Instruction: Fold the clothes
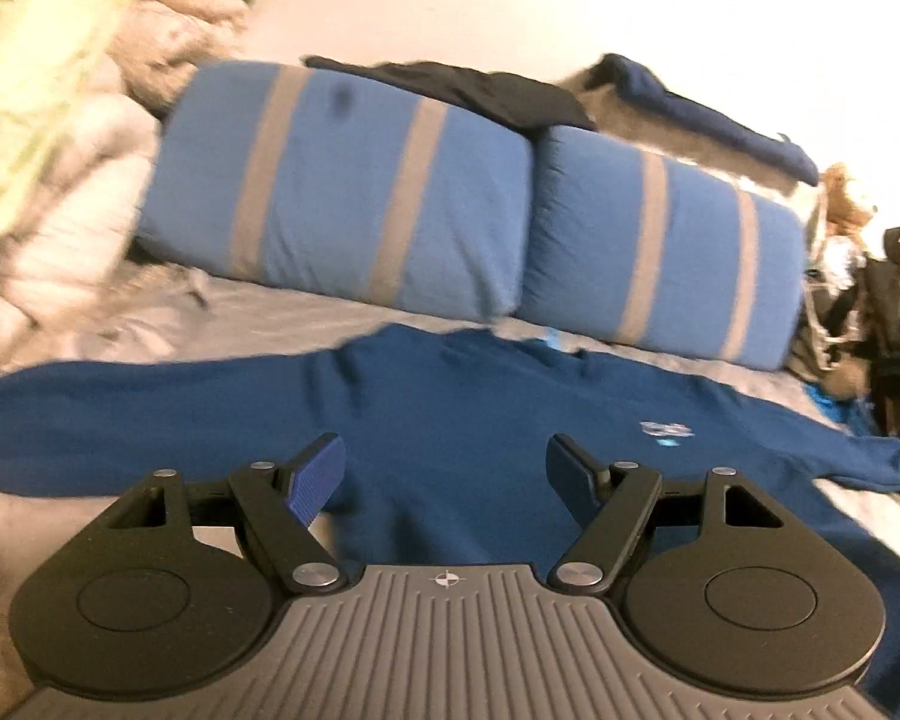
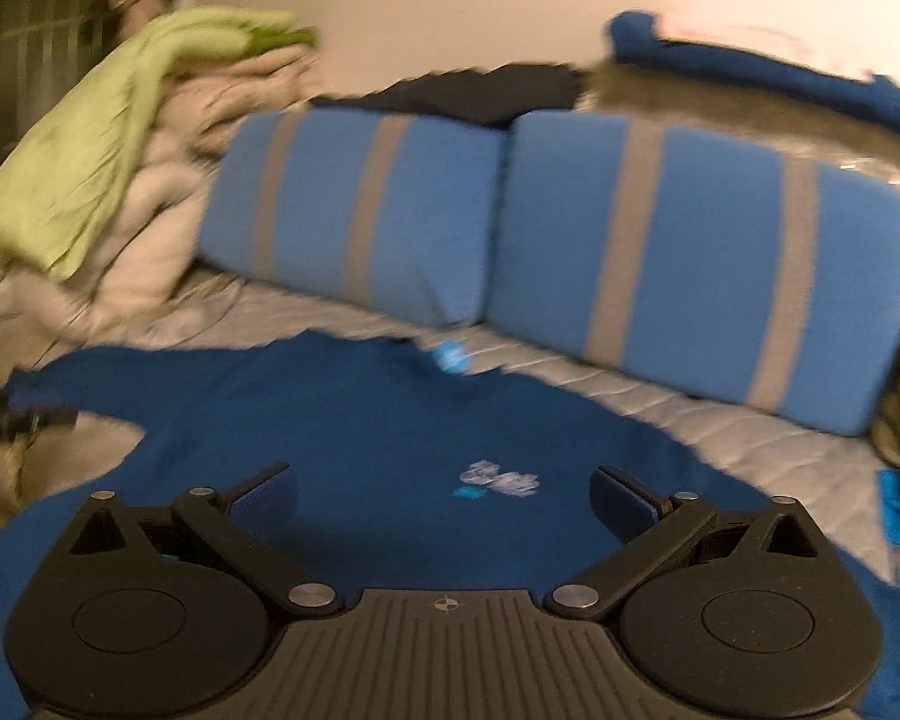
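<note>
Laundry (image 2: 120, 138) is heaped at ten o'clock in both views: a crumpled mound of pale, soft cloth with one lime-green piece (image 2: 90, 138) draped over its top and side. It sits on the bed (image 2: 720, 426), whose cover is grey and quilted.

Moving right, two pillows (image 1: 342, 180) lean side by side against the wall at twelve o'clock, touching at their inner edges. Both are plump, rectangular and light blue, and each carries two grey stripes. One dark, flat garment (image 1: 486, 90) lies across their tops where they meet. Further right, at one to two o'clock, one navy cloth (image 1: 720, 114) is draped over something behind the second pillow; blur hides what it rests on.

One blue sweatshirt (image 1: 450, 408) lies spread flat on the bed in front of the pillows, front up, with a small pale print (image 1: 666, 432) on its chest and its sleeves stretched out towards nine and three o'clock. The fabric looks smooth and matte.

The left gripper (image 1: 444, 480) hangs over the middle of the sweatshirt, its ribbed blue pads set apart with nothing between them. The right gripper (image 2: 444, 498) sits over the chest print, its jaws likewise spread and empty.

At three o'clock in the left wrist view a dark jumble (image 1: 882, 324) stands beside the bed, too blurred to name.
</note>
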Motion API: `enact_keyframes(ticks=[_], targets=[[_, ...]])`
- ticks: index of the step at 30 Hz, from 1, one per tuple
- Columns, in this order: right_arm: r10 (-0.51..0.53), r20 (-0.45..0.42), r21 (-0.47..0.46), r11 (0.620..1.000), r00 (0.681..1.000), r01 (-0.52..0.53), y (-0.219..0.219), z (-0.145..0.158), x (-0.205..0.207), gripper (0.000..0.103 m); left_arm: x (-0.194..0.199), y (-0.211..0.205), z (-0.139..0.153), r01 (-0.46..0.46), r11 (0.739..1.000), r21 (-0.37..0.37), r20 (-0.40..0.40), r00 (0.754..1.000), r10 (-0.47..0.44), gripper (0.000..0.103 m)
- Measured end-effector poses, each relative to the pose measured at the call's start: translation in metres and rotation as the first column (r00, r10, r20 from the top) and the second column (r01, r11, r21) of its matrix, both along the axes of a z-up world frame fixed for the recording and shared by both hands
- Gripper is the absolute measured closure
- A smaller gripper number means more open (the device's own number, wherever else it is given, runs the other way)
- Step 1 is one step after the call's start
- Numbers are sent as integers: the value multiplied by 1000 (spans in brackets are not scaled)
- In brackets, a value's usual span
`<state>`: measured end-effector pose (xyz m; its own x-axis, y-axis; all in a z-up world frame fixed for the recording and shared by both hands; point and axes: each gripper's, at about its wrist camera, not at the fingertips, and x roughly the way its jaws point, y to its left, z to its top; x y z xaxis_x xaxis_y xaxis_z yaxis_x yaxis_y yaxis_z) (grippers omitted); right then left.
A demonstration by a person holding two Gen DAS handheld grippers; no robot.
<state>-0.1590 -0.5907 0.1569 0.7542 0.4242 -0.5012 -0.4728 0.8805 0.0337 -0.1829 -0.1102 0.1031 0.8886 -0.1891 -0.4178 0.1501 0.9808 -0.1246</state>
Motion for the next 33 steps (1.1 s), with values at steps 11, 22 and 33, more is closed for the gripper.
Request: enact_keyframes(ticks=[11, 22, 33], targets=[[126, -104, 54, 991, 987, -121, 59, -41, -2, 0, -16, 103, 1, -328, 942, 66, 40, 945, 326, 29], [144, -166, 62, 989, 975, -136, 79, -69, -3, 0, -13, 247, -17, -634, 772, -48, -85, 773, 629, 29], [122, -209, 59, 992, 970, -112, 79, -78, 1, 0, -18, 339, -68, -711, 544, -445, -286, 689, 666, 31]])
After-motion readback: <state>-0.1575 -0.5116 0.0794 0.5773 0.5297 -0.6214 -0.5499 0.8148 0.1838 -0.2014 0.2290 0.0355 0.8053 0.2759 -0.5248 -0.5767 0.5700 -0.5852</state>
